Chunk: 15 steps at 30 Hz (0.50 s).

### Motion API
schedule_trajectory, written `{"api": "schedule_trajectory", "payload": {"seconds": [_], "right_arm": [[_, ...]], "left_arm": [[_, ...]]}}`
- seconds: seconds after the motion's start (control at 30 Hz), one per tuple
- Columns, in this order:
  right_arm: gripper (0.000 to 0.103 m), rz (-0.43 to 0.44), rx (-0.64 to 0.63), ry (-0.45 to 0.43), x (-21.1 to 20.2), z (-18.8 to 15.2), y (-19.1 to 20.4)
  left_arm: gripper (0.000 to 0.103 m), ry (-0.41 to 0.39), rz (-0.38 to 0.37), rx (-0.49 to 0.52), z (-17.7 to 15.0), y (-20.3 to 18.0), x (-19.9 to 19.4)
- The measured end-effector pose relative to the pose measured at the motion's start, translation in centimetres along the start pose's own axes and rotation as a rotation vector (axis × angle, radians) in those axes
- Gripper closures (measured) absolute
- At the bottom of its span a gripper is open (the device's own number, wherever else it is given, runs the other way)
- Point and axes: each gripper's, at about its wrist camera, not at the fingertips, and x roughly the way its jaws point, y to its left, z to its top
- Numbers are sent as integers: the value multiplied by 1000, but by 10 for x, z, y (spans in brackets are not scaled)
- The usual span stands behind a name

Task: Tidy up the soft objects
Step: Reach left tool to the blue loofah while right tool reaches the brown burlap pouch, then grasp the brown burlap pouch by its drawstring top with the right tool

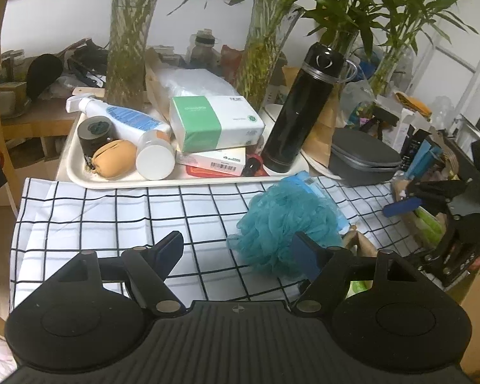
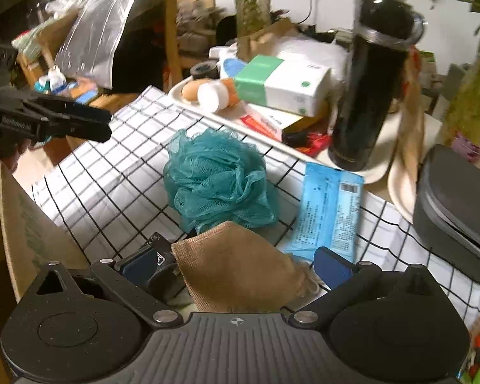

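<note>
Left tongs [image 1: 240, 252] beside teal loofah [image 1: 284, 224]

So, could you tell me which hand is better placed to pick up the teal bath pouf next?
Probably the left: its gripper is open and empty beside the teal bath pouf, while a tan mesh piece lies between the right gripper's jaws.

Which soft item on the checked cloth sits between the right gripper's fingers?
The tan mesh pouch, between the right gripper fingers; the teal mesh bath pouf and blue flat packet lie farther out.
</note>
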Motion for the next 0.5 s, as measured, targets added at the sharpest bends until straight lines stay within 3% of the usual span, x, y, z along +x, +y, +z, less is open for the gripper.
{"api": "schedule_trajectory", "payload": {"seconds": [0.17, 0.5], "right_arm": [[0, -7, -30, 28, 15, 6, 2], [0, -210, -54, 86, 22, 0, 2]], "left_arm": [[29, 11, 3, -7, 1, -1, 6], [29, 10, 7, 40, 0, -6, 13]]}}
